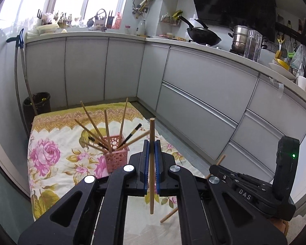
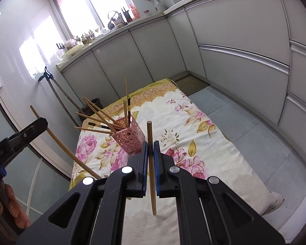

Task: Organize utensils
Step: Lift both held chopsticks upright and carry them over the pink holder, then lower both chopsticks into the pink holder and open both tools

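A pink perforated holder (image 1: 116,159) (image 2: 130,137) stands on a floral cloth (image 1: 55,153) (image 2: 193,134), with several wooden and black chopsticks fanning out of it. My left gripper (image 1: 152,144) is shut on an upright wooden chopstick (image 1: 151,183), raised just right of the holder. My right gripper (image 2: 150,143) is shut on another wooden chopstick (image 2: 152,183), close beside the holder. Each view shows the other gripper: the right one (image 1: 214,169) at the lower right, the left one (image 2: 40,125) at the left with its slanted chopstick (image 2: 59,143).
White cabinets (image 1: 204,94) and drawers line the back and right. A black bin (image 1: 37,104) and a long-handled tool (image 1: 20,77) stand in the left corner. Grey floor tiles (image 2: 244,134) lie right of the cloth. Fingers of a hand (image 2: 10,206) show at the lower left.
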